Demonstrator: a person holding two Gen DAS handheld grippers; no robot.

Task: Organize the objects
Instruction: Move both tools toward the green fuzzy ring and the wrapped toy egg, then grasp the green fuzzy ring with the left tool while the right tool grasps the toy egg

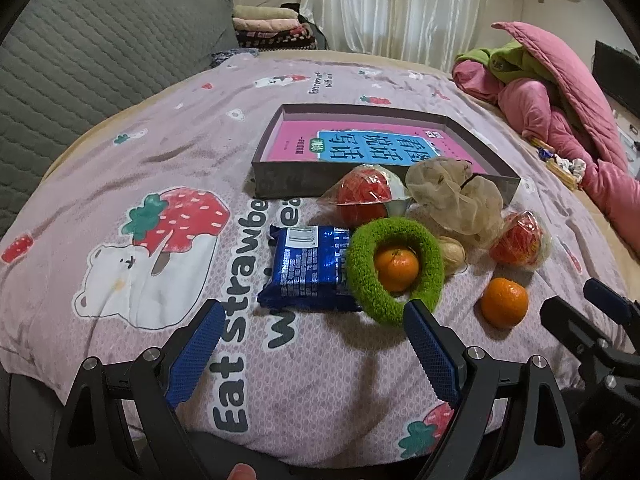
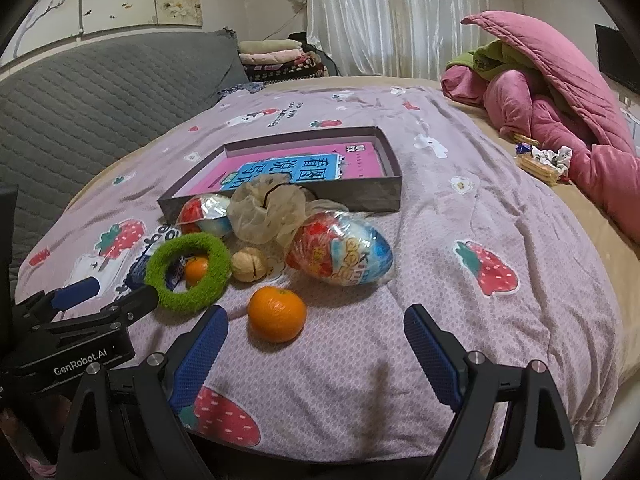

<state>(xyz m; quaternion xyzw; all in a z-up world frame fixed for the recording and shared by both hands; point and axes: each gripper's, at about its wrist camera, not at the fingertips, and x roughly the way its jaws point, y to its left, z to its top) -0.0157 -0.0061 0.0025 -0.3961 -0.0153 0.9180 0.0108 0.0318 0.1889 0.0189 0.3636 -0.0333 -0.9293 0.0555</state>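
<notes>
Hovering low over the near edge of the bed, both grippers sit spread wide with nothing in them, so nothing looks picked yet. The left gripper (image 1: pixel 312 320) points at the blue packet (image 1: pixel 310 268) and the green ring (image 1: pixel 394 268), which has one orange (image 1: pixel 397 270) sitting inside its hole, probably just how the pile landed. The right gripper (image 2: pixel 316 334) lines up with the other orange (image 2: pixel 277 314), which lies loose just in front of its fingers, so that seems the likely first grab. Behind those sit a walnut (image 2: pixel 250 265), a beige scrunchie (image 2: pixel 266 210) leaning against the box wall, and two wrapped eggs: the near egg (image 2: pixel 340 250) and the far egg (image 2: pixel 204 214). The box (image 2: pixel 394 194) is open and shallow, holding only a pink book (image 2: pixel 288 168), so it reads as the place everything is meant to go. All of it rests on a soft lilac blanket (image 2: pixel 460 292) printed with strawberries and bears, a squashy surface, so round stuff may roll. Around it: a grey quilted headboard, folded towels, a white curtain, and a pink duvet (image 2: pixel 560 92) heaped on the right.
</notes>
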